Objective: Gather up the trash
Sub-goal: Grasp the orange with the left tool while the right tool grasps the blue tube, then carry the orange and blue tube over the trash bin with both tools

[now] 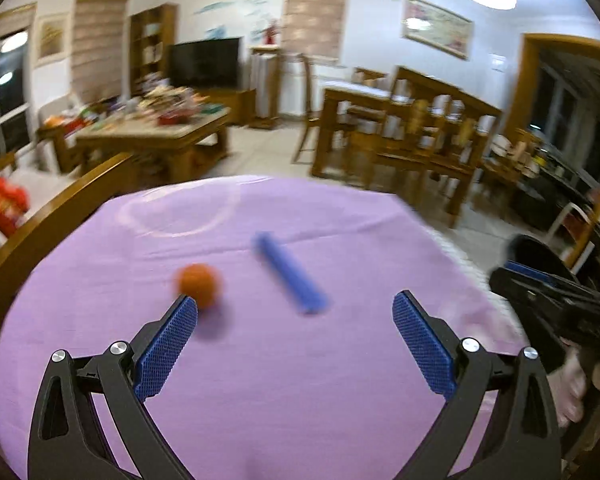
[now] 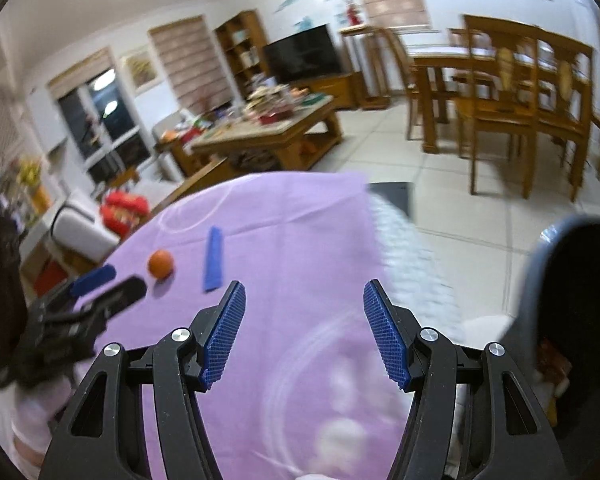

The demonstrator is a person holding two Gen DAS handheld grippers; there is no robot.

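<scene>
An orange ball and a blue stick lie on a table under a purple cloth. My left gripper hovers open just short of them. Its left pad is close to the ball, and nothing is between its fingers. In the right wrist view the ball and the stick lie ahead to the left. My right gripper is open and empty over the cloth. The left gripper shows at the left edge there, and the right gripper at the right edge of the left wrist view.
A dark bin with a grey rim stands on the tiled floor right of the table. Behind are a cluttered coffee table, a wooden dining table with chairs and a wooden armrest at the left.
</scene>
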